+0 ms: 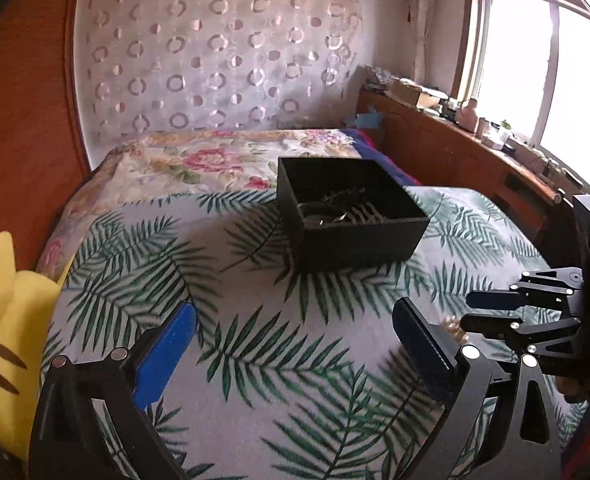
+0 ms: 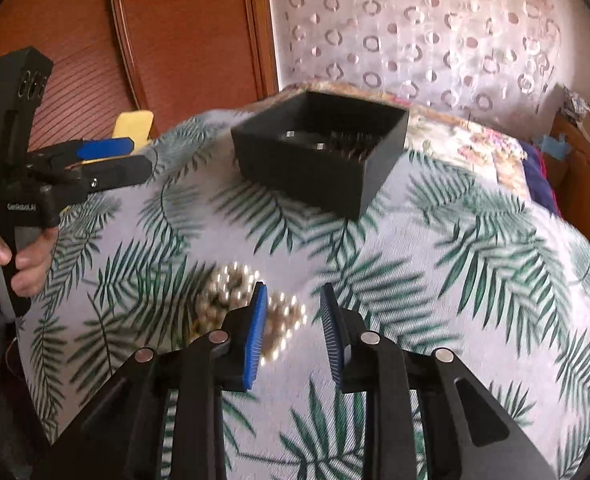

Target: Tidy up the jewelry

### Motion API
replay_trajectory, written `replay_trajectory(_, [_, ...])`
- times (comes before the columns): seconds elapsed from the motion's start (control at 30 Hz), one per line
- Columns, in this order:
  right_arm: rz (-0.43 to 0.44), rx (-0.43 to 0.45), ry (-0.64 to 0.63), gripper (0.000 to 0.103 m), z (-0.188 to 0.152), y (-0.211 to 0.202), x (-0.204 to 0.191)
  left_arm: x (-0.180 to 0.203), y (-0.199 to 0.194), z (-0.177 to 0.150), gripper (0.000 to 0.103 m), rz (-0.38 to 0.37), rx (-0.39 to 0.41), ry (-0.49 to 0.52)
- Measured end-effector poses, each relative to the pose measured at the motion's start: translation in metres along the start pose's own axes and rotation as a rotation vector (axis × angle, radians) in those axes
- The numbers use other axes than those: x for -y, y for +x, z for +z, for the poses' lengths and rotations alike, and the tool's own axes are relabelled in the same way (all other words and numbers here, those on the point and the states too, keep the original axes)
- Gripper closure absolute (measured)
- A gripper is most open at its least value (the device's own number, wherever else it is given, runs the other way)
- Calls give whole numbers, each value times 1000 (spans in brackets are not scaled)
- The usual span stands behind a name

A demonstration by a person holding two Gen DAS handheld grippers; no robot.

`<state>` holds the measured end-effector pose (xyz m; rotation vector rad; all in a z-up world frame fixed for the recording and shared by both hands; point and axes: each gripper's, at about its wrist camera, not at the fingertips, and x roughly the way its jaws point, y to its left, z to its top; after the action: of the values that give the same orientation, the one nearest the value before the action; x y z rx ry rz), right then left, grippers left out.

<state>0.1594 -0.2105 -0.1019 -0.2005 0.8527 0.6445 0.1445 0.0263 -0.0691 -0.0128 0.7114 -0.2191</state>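
Bed (image 1: 303, 360) fills both views, one of it, covered by a white cloth with green fern-leaf print; a floral quilt (image 1: 199, 160) lies further back toward the wall. One curtain (image 1: 215, 52) with a ring-and-dot pattern hangs behind the bed. Wooden panelling (image 2: 183, 32) stands on the left side, one window (image 1: 535, 64) on the right, with a long wooden ledge (image 1: 455, 136) under it carrying small clutter too small to count.

One yellow plush toy (image 1: 3, 320) with brown stripes sits at the bed's left edge.

One black open-top box (image 1: 347, 216) rests on the fern cloth, mid-bed. Dark and metallic pieces lie inside, tangled; count not readable.

Two grippers. Left gripper (image 1: 295, 356): jaws spread wide, nothing between them, only bare cloth. A hand (image 2: 3, 260) grips its handle in the right wrist view. Right gripper (image 2: 293, 332): jaws part open with a narrow gap, nothing clamped; cloth shows through the gap.

One pearl-bead jewelry piece (image 2: 231, 284) lies loose on the cloth, well apart from the box, nearer the cameras. Blurred, so whether it is one strand looped or more I cannot tell. It sits just behind and to the left of the right gripper's left finger (image 2: 255, 332), partly hidden by it; not between the pads. From the left wrist view only a few beads peek out beside the right gripper.
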Motion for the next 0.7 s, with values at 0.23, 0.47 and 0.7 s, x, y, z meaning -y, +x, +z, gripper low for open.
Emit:
replay_trajectory(0.23, [-33, -39, -29, 73, -10, 9, -9, 0, 0, -17, 8, -7, -27, -6])
replay_trajectory(0.47, [-78, -30, -90, 95, -9, 13, -21, 3, 3, -26, 8, -17, -51, 4])
replay_trajectory(0.7, [-93, 115, -73, 95, 13, -29, -17, 12, 4, -30, 8, -37, -66, 20])
